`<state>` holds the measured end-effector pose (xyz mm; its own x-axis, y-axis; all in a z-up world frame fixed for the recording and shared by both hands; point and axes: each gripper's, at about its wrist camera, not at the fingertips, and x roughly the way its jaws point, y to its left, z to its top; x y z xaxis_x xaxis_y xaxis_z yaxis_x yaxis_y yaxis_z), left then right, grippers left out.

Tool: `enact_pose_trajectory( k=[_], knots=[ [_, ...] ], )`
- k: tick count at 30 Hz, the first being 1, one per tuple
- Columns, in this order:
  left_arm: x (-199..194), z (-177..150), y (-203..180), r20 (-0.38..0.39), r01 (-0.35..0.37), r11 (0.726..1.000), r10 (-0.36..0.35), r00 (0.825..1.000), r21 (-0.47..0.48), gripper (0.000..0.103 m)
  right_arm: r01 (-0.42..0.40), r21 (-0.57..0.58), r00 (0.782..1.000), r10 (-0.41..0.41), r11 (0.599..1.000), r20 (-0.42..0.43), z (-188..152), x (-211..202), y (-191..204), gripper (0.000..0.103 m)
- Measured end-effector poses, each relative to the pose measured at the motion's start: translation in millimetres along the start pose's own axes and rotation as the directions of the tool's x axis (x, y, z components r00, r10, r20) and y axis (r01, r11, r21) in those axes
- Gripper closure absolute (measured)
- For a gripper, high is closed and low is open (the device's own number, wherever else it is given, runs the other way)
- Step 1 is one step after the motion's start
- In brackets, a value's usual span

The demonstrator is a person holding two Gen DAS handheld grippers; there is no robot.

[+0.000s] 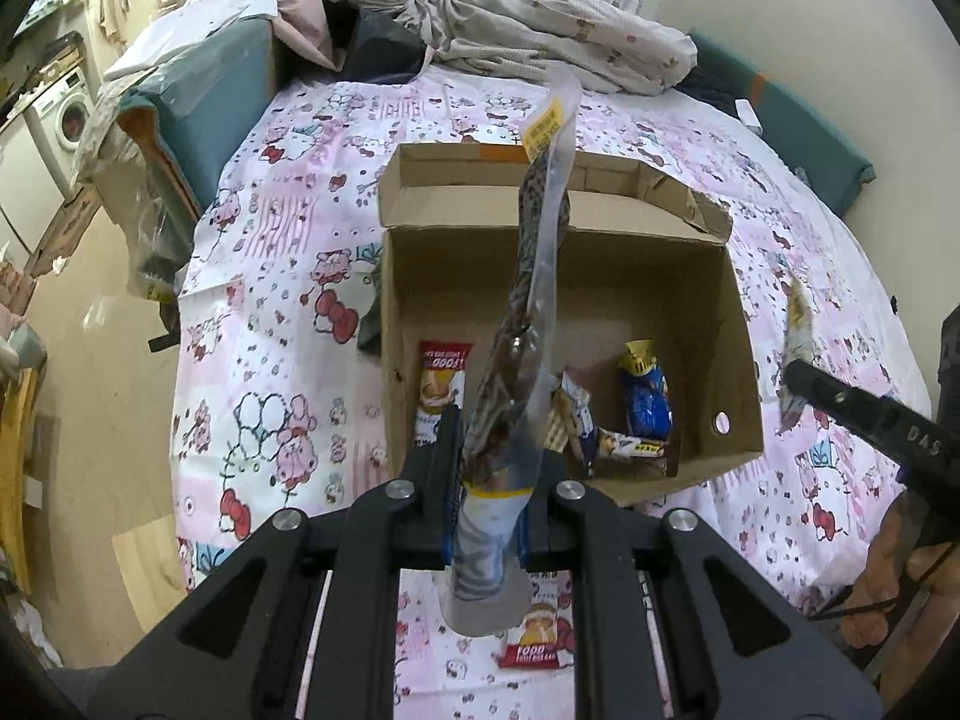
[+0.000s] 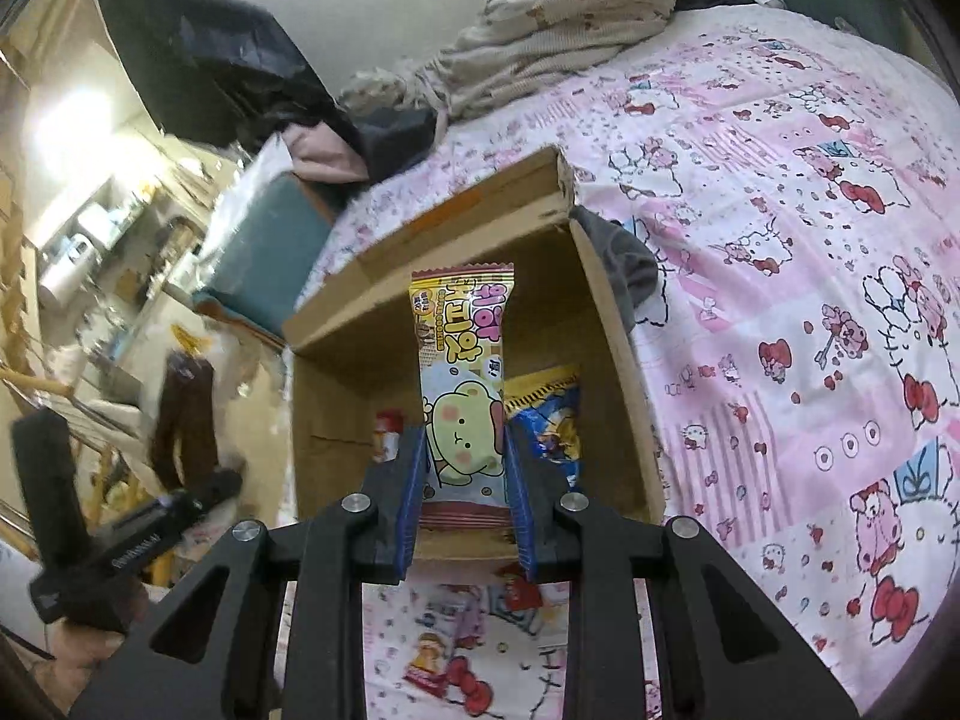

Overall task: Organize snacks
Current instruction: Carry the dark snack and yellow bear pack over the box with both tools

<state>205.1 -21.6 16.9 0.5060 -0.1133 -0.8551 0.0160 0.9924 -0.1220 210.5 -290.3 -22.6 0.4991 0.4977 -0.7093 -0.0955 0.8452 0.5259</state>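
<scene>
A matt brown cardboard box [image 1: 660,300] sat on a soft printed cotton bedsheet [image 1: 270,312]. The left gripper [image 1: 489,480], of matt black plastic with shiny metal bolts, clamped a glossy, partly clear plastic snack sleeve [image 1: 534,276]. The right gripper [image 2: 462,504], its fingers [image 2: 411,498] lined with ribbed blue pads, pinched a glossy printed foil wrapper [image 2: 462,372]. Rumpled waffle-weave cloth [image 1: 540,24] lay behind.

The cardboard box [image 1: 690,324] is lying open before me; packets [image 1: 645,396] are crowding its near floor, leaving its far half free.
</scene>
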Motion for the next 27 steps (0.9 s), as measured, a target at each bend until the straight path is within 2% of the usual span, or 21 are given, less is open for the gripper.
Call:
enact_pose_trajectory(
  k=[4, 8, 13, 17, 27],
  knots=[
    [18, 2, -4, -0.014, 0.004, 1.0, -0.004, 1.0, 0.006, 0.092, 0.036, -0.014, 0.999, -0.036, 0.999, -0.029, 0, 12, -1, 0.076],
    [36, -2, -2, -0.017, -0.012, 1.0, 0.012, 1.0, 0.008, 0.091, 0.055, 0.035, 0.997, -0.053, 0.998, -0.057, -4, 19, -12, 0.076],
    [58, -3, 10, -0.059, -0.019, 0.999, 0.017, 0.998, -0.042, 0.091, 0.098, 0.024, 0.991, -0.095, 0.995, -0.097, -8, 31, -14, 0.076],
    [63, -3, 13, -0.054, -0.032, 0.999, 0.03, 0.998, -0.038, 0.09, 0.109, 0.039, 0.987, -0.103, 0.993, -0.124, -10, 39, -16, 0.076],
    [73, -4, 16, -0.074, -0.019, 0.997, 0.013, 0.997, -0.069, 0.088, 0.135, 0.039, 0.978, -0.127, 0.99, -0.163, -14, 48, -19, 0.075]
  ],
)
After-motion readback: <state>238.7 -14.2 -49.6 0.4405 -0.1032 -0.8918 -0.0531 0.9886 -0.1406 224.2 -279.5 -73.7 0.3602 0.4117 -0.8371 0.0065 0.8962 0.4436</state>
